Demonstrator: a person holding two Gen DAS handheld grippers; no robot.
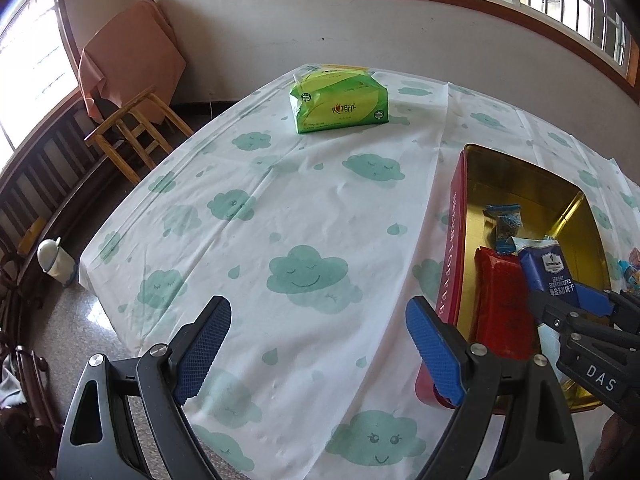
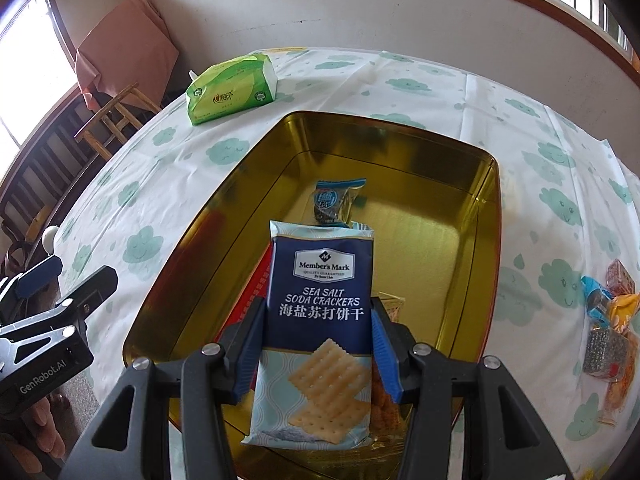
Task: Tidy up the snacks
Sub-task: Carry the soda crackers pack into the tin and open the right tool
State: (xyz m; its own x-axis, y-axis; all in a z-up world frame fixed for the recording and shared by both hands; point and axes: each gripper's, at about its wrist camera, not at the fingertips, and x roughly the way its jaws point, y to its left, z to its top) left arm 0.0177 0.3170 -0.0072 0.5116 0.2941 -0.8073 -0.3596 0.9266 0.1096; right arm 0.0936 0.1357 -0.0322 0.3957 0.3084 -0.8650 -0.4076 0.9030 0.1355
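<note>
Soda crackers in a glossy navy and pale blue foil packet (image 2: 320, 320), printed with white lettering and a picture of square crackers, fill the lower centre of the right wrist view. The right gripper (image 2: 318, 348) pinches this packet by its long edges between blue ribbed pads, holding it over the near end of a rectangular metal tin (image 2: 490, 216) with a shiny gold inside and red outer walls. Inside the tin lie a small blue-wrapped sweet (image 2: 334, 202), just beyond the packet's top edge, and a flat red packet (image 1: 502, 304) beside the crackers. The tin stands on a white tablecloth with teal smiling clouds (image 1: 280, 208). A loose heap of small mixed wrapped snacks (image 2: 610, 320) lies on the cloth at the right edge of the frame. A soft green plastic tissue pack (image 1: 340, 100) sits at the upper centre of the left wrist view. The left gripper (image 1: 318, 352) hangs with its jaws spread wide over bare cloth, left of the tin, holding nothing.
</note>
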